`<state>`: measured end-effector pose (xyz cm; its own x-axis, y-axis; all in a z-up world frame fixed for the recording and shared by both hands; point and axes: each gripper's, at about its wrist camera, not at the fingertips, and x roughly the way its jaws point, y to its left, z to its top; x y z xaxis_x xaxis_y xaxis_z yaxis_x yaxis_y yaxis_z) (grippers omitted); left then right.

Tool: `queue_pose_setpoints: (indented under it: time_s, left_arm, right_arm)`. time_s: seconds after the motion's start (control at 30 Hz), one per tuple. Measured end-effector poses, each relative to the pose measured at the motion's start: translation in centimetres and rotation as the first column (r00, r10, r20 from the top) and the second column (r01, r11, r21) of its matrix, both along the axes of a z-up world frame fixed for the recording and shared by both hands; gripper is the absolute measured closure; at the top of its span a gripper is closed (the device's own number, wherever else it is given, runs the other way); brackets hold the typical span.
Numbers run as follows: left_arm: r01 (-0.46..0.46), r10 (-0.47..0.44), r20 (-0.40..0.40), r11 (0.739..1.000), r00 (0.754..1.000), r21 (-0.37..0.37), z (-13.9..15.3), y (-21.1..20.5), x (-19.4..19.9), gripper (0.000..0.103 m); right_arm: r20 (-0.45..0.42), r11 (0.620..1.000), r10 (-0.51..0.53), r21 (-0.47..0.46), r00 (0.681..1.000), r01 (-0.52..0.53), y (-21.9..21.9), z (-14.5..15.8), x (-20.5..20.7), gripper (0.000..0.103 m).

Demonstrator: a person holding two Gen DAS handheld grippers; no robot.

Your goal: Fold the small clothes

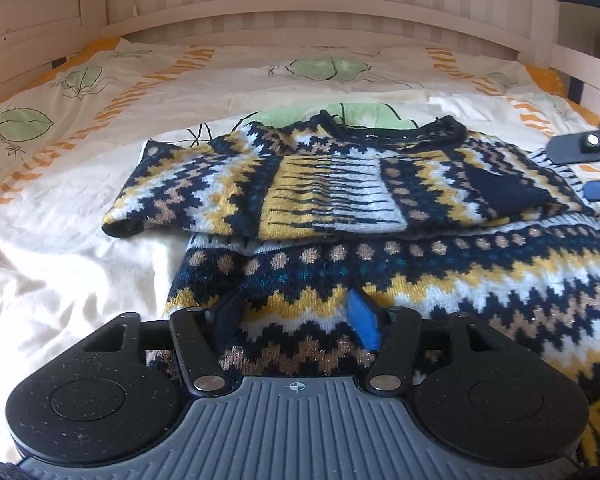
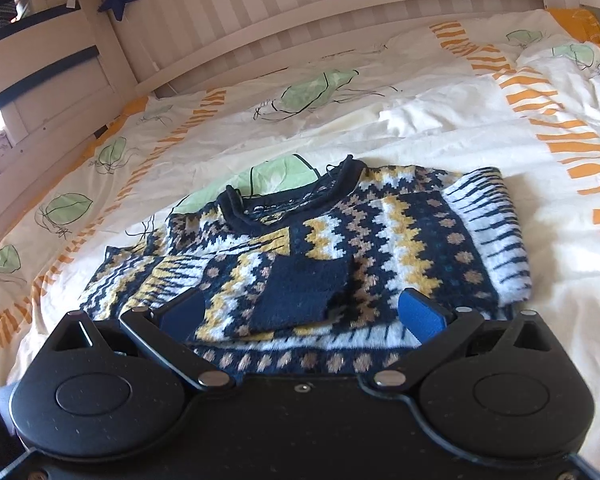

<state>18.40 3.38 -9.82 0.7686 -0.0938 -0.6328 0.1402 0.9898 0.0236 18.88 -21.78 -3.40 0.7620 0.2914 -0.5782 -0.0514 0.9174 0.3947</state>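
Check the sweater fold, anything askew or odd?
Slightly untidy. The sweater lies on the duvet with both sleeves folded across the chest, but the left sleeve sticks out past the body's edge. No damage visible. Left gripper and right gripper are open.

We see both views in soft, warm daylight, with bright patches on the bed [image 2: 440, 128] ahead of each claw and only faint shadows. Fisheye distortion bends the headboard [image 1: 300, 12]. Edges blur slightly; corners darken.
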Motion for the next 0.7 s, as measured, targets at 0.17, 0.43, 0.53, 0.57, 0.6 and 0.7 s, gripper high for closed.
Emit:
queue_pose_setpoints:
  time_s: [0.17,0.43,0.53,0.57,0.6,0.7]
  left_arm:
    - [-0.003,0.004,0.029,1.000,1.000,-0.010,-0.6,0.1,-0.3,0.041]
    - [-0.002,0.002,0.035,1.000,0.999,-0.003,-1.0,0.0,-0.2,0.039]
    - [-0.002,0.002,0.036,1.000,0.999,0.001,-1.0,0.0,-0.1,0.039]
    - [-0.002,0.002,0.036,1.000,0.999,0.002,-1.1,-0.1,-0.1,0.038]
    - [-0.002,0.002,0.036,1.000,0.999,0.003,-1.1,-0.1,-0.1,0.038]
    - [-0.002,0.002,0.036,1.000,0.999,0.002,-1.1,-0.1,-0.1,0.038]
  right_arm:
    - [-0.020,0.998,0.034,0.053,0.999,-0.033,0.5,-1.0,1.6,0.005]
    - [-0.055,0.995,0.013,0.096,0.998,-0.007,0.9,-2.6,2.9,0.015]
    - [-0.082,0.993,0.017,0.115,0.996,-0.007,1.1,-2.8,3.6,0.046]
    - [-0.090,0.994,0.019,0.113,0.996,-0.008,1.1,-2.8,3.8,0.062]
    - [-0.096,0.994,0.022,0.106,0.995,-0.012,1.3,-2.7,3.9,0.078]
    - [-0.083,0.995,0.051,0.096,0.995,-0.043,2.0,-1.9,4.1,0.090]
